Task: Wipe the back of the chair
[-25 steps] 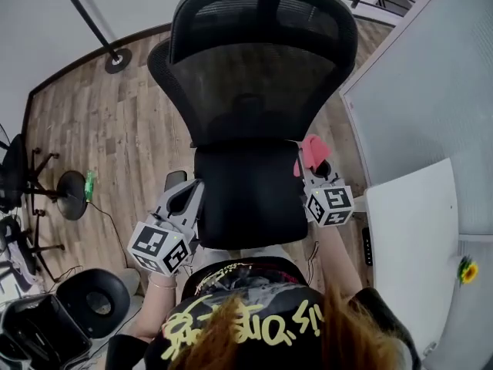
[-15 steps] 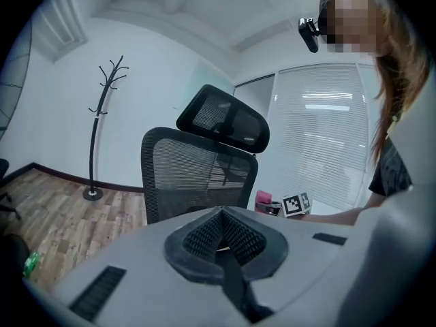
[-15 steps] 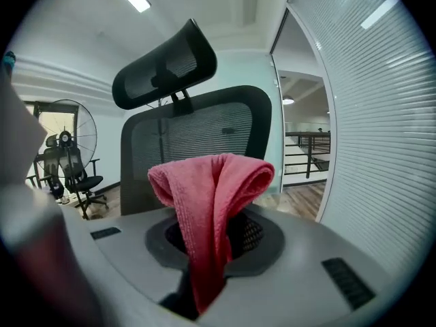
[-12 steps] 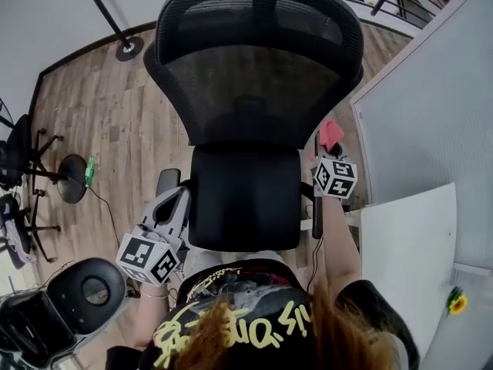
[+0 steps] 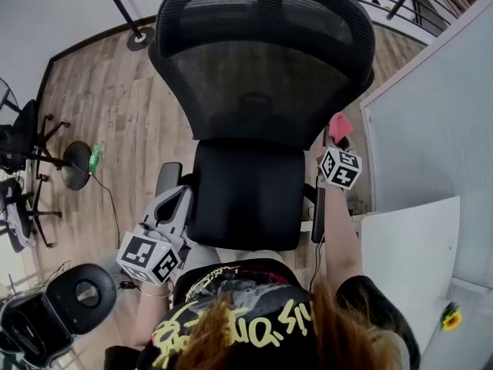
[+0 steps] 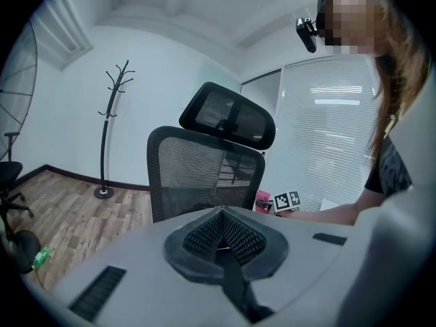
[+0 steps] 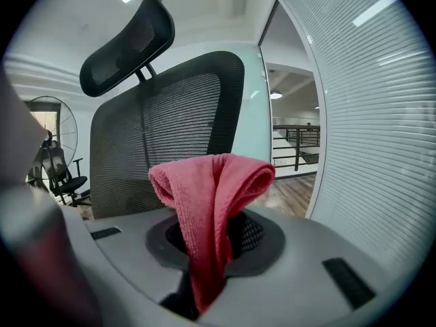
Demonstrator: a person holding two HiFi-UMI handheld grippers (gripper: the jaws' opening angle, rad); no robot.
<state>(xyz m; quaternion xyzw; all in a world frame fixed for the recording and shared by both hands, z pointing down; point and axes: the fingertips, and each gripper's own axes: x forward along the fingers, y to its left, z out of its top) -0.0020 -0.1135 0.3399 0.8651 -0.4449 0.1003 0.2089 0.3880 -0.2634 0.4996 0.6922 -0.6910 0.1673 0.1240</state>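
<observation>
One black mesh chair [image 5: 254,75] stands in front of the person, with one headrest [image 6: 228,118] on top and two armrests, one on each side of its seat [image 5: 246,195].

There are two grippers. The right gripper [image 5: 335,141] is at the chair's right edge, level with the bottom of the backrest [image 7: 163,135]. Its claw is pinching the one pink cloth [image 7: 208,203], which stands up in a folded loop above the pads. In the head view the cloth [image 5: 337,127] shows just beside the backrest's right rim; whether it touches the mesh cannot be told.

The left gripper [image 5: 176,199] is low at the chair's left side, just beside the left armrest [image 5: 168,179]. Its claw [image 6: 221,234] is pressed together with nothing in it.

One coat stand [image 6: 109,128] is on the wooden floor [image 5: 123,114], well away to the chair's left. One white tabletop [image 5: 408,237] lies to the chair's right, near the right armrest [image 5: 317,214].
</observation>
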